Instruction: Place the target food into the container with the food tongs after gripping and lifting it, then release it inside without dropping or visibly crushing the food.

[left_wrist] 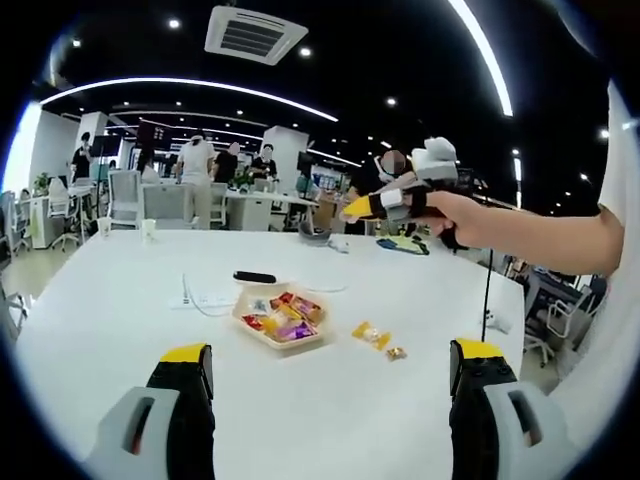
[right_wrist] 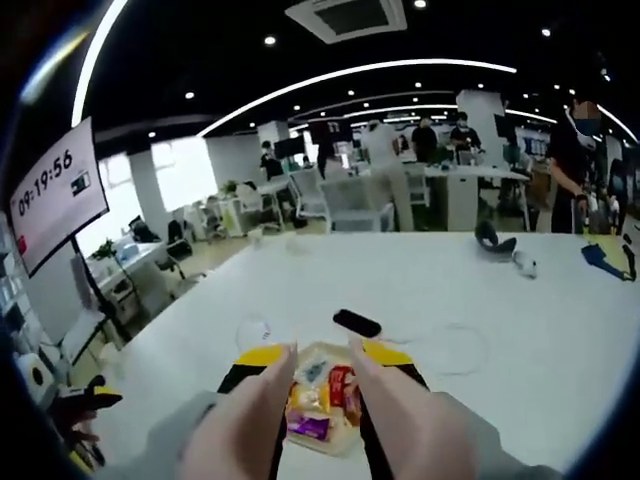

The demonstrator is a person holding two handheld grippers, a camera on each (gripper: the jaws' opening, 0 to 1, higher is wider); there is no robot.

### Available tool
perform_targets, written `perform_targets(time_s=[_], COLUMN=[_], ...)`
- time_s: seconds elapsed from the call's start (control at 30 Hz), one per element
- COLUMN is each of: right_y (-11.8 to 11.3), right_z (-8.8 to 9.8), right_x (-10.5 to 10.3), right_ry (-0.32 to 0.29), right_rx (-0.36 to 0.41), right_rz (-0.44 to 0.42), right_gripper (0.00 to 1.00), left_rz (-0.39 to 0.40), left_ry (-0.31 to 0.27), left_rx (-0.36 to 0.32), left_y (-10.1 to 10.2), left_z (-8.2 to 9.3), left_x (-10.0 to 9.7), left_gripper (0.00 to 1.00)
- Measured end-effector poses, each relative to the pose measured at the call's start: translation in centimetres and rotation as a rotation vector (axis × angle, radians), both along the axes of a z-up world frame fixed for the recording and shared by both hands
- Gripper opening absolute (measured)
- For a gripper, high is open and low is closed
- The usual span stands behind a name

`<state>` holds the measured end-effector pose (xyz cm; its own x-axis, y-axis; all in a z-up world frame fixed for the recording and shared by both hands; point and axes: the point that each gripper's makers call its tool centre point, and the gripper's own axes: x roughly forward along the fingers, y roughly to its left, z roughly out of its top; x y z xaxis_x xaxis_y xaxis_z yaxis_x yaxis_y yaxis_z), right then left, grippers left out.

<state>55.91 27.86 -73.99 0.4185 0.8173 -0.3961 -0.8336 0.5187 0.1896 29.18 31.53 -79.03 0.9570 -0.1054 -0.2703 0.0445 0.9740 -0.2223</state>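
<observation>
wrapped snacks (left_wrist: 285,318) fill the container (left_wrist: 254,327) on the table (left_wrist: 120,290).

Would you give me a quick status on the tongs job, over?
Left gripper open. Right gripper holds tongs, spread, over snack container. Two loose snacks beside it. Nothing in the way.

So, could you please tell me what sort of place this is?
Probably an open-plan office: rows of white desks with office chairs, a square ceiling air-conditioning vent, and a wall screen showing a clock beyond the large white table.
</observation>
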Motion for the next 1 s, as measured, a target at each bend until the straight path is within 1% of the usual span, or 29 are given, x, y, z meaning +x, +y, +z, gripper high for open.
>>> perform_targets(time_s=[0.1,0.3,0.6,0.73,0.87,0.9,0.93,1.0], right_y=[-0.2,-0.5,-1.2,-1.9,-2.5,-2.6,-2.8,-3.0], right_z=[0.1,-0.2,-0.2,-0.4,-0.9,-1.0,-0.9,-0.9], right_x=[-0.4,0.1,0.2,0.1,0.0,0.0,-0.2,-0.3], right_ry=[0.001,0.003,-0.008,-0.008,0.003,0.01,0.023,0.026], right_rx=[0.004,-0.004,-0.019,-0.022,-0.033,-0.032,-0.015,-0.013], right_rz=[0.002,-0.002,-0.001,-0.005,-0.009,-0.011,-0.015,-0.02], right_gripper=[0.27,0.27,0.27,0.27,0.27,0.27,0.27,0.28], left_rz=[0.002,-0.002,-0.009,-0.014,-0.029,-0.032,-0.04,-0.044], left_ry=[-0.003,-0.003,-0.008,-0.009,-0.002,0.002,0.009,0.013], left_rx=[-0.004,-0.009,-0.012,-0.013,-0.001,0.006,0.018,0.021], left_y=[-0.1,-0.3,-0.3,-0.4,-0.6,-0.7,-0.8,-0.8], left_z=[0.0,-0.1,-0.1,-0.1,-0.3,-0.4,-0.5,-0.6], left_x=[0.0,0.2,0.7,0.8,1.0,1.1,1.1,1.1], left_gripper=[0.99,0.99,0.99,0.99,0.99,0.99,0.99,0.99])
